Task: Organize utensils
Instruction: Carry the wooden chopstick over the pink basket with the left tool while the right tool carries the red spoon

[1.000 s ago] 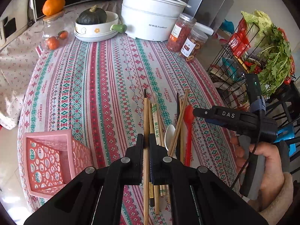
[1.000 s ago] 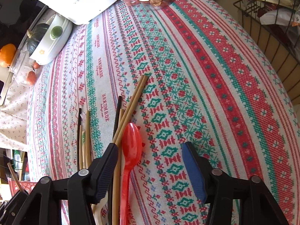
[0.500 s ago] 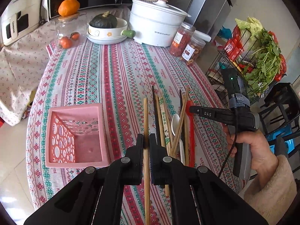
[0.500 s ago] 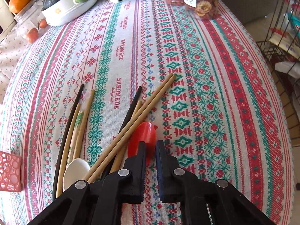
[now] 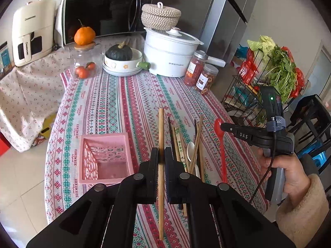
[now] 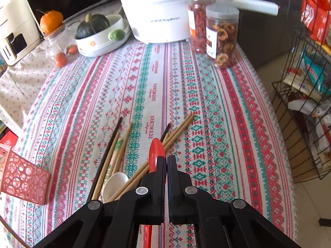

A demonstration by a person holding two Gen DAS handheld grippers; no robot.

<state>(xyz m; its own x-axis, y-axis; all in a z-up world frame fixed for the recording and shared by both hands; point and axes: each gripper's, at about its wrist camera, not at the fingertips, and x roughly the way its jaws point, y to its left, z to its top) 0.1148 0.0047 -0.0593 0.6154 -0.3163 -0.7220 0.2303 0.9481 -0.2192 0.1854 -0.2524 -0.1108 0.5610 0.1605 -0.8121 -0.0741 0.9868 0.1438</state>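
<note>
My left gripper is shut on a single wooden chopstick and holds it above the striped tablecloth. The pink basket stands just left of it. My right gripper is shut on a red spoon, lifted off the cloth; the spoon also shows in the left wrist view, held by the right gripper. Several chopsticks and a white spoon lie in a loose pile on the cloth, also seen in the left wrist view.
At the table's far end stand a white pot, two jars, a bowl with a squash and a glass jar with an orange. A wire rack with vegetables stands right of the table.
Both grippers have risen from the table. The right gripper closed on the red spoon and lifted it from the pile. The left keeps its hold on the chopstick.
</note>
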